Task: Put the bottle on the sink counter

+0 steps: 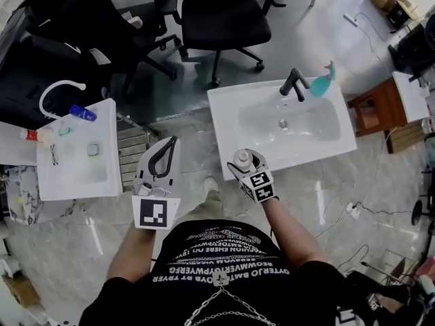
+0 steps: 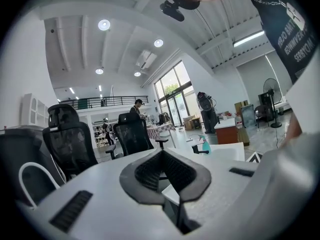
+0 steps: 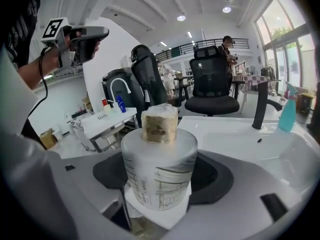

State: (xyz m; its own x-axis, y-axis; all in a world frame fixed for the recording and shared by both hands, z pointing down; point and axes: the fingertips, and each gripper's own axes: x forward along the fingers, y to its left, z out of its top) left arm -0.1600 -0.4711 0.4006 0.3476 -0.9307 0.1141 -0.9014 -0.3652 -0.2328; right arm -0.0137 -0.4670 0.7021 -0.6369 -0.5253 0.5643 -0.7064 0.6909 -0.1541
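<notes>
Bottle (image 3: 159,159), frosted white with a gold neck under a clear cap, stands upright between the fingers (image 3: 216,178) of the right gripper (image 3: 160,186), which are closed on its sides low on the body. In the head view the bottle sits at the centre of the frame, over the lower-left front edge of the white sink bench (image 1: 221,124). Whether its base touches that edge cannot be told.

At the top of the bench's basin a black tap (image 1: 293,83) rises, with a teal spray bottle (image 1: 323,82) just beside it on the right.

The left gripper (image 1: 172,142) is held left of centre, well apart from the sink bench, over the floor. Its dark fingers bow outward and meet at the tips, with nothing between them.

At the left edge of the frame is a second white sink unit (image 1: 112,148) with a white curved tap (image 1: 58,88) and a blue bottle (image 1: 81,113) lying near it. Black office chairs (image 1: 217,12) fill the top of the frame.
</notes>
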